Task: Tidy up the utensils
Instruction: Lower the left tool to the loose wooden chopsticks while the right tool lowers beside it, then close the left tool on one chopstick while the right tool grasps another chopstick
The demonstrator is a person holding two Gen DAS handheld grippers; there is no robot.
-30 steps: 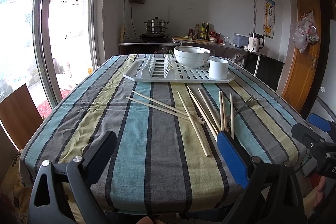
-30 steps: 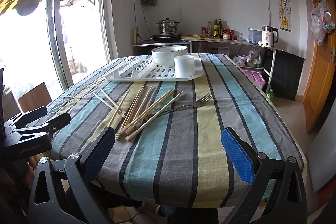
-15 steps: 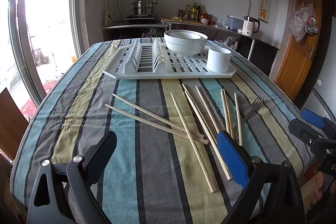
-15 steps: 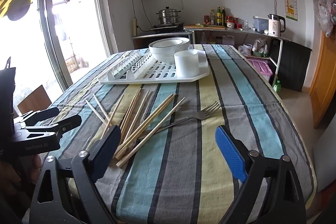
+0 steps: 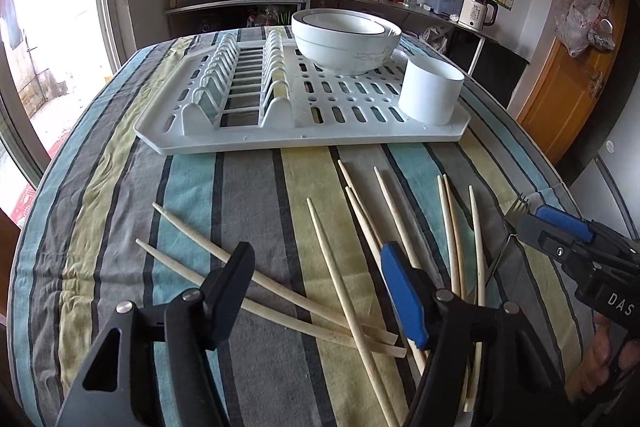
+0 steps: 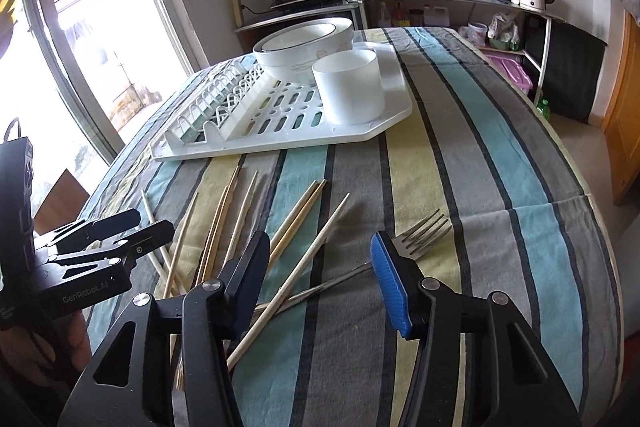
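Both grippers, left (image 5: 316, 281) and right (image 6: 316, 267), had dropped nearer the chopsticks (image 5: 348, 307) and fork (image 6: 420, 233), jaws closing on nothing, so picking looked imminent.

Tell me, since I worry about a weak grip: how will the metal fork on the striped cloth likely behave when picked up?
The fork looks stiff and thin, so probably light. Its smooth handle lies flat on the tablecloth, partly under a chopstick, so it may slip or drag that stick along.
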